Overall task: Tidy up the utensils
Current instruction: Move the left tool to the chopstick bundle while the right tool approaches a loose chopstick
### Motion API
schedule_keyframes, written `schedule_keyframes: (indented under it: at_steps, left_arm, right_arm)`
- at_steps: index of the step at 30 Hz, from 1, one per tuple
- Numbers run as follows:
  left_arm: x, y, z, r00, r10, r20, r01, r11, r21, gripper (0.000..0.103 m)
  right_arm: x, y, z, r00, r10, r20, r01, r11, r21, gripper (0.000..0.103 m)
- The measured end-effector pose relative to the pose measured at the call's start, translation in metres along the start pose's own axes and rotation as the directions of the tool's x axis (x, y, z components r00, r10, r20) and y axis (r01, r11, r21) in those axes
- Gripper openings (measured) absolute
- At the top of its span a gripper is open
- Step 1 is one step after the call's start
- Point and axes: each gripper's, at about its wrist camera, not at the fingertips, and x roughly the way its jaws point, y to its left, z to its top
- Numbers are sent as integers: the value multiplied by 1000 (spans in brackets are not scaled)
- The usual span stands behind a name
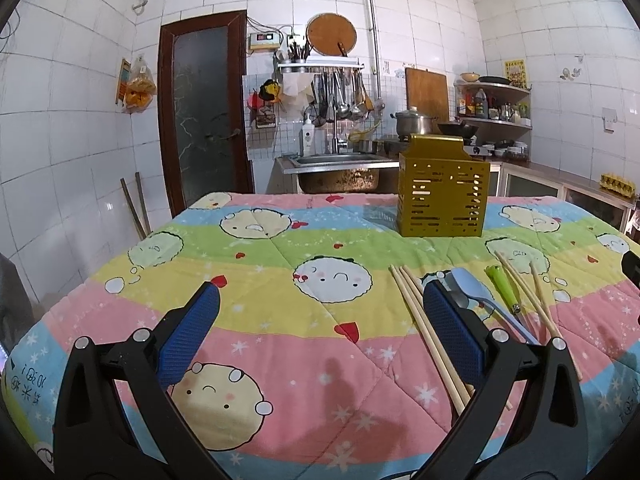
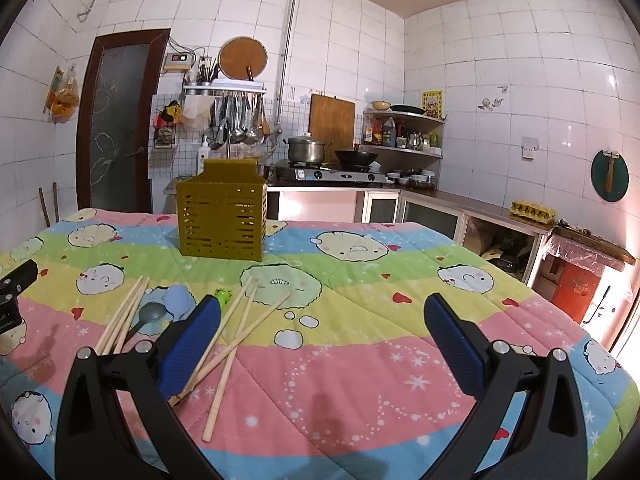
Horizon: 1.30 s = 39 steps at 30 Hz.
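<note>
A gold slotted utensil holder point(image 1: 442, 196) stands upright at the far side of the quilted table; it also shows in the right wrist view point(image 2: 222, 220). Loose utensils lie in front of it: a pair of wooden chopsticks point(image 1: 416, 308), a blue spoon point(image 1: 478, 292) beside a grey spoon, a green-handled tool point(image 1: 502, 284) and more chopsticks point(image 1: 532, 296). In the right wrist view they are chopsticks point(image 2: 124, 314), the grey spoon point(image 2: 150, 314) and crossed chopsticks point(image 2: 240, 328). My left gripper point(image 1: 320, 300) is open and empty, left of the utensils. My right gripper point(image 2: 320, 312) is open and empty, right of them.
The table wears a colourful cartoon quilt point(image 1: 280, 248). Behind it are a sink point(image 1: 336, 160), a stove with a pot point(image 2: 306, 150) and wok, a corner shelf point(image 2: 404, 136) and a counter with an egg tray point(image 2: 532, 210). A dark door point(image 1: 204, 112) is at the back left.
</note>
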Motion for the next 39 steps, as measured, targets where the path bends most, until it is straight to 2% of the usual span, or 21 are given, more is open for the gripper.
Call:
schedule_keyframes:
  at_steps: [7,9,12,14,16,21,26,28,29,31,35,39]
  left_arm:
    - [15,-2,0,996,-38,-83,39,999,7,98]
    - [26,-3,0,989,-48,-140,50,999,9,98]
    - [47,-6,0,965,-79,-250,84,996,9,98]
    - [62,-8,0,946,-99,-310,106,994,4,98]
    - [73,-9,3,934,-110,-339,116,993,-1,98]
    - [94,-12,16,920,-126,-370,124,992,-30,98]
    - [117,-25,25,907,-133,-401,135,991,-24,97]
    - [127,-28,26,896,-133,-424,134,991,-28,94]
    - [136,-30,26,883,-142,-448,141,989,-35,90]
    - [147,-32,26,867,-149,-475,145,988,-45,86]
    - [163,-32,22,858,-129,-497,121,992,-47,86]
    - [174,-30,13,836,-130,-532,114,991,-63,86]
  right_arm:
    - [17,-2,-2,996,-3,-89,4,1000,8,99]
    - [23,-2,-3,992,-4,-122,5,1000,7,99]
    - [41,2,-3,978,0,-208,-2,1000,-14,99]
    - [49,4,-2,972,-1,-235,-3,1000,-17,99]
    - [55,3,1,969,6,-248,-8,1000,-8,99]
    - [86,6,10,944,-12,-331,4,1000,-24,99]
    - [113,8,19,930,-3,-367,-6,1000,-22,98]
    - [127,13,20,920,-12,-391,-3,999,-39,95]
    - [132,14,20,917,-12,-398,-5,999,-41,92]
    - [144,18,21,909,-5,-416,-13,999,-40,86]
    - [160,24,16,898,-19,-440,-4,999,-50,86]
    - [169,24,6,879,-25,-476,8,999,-37,84]
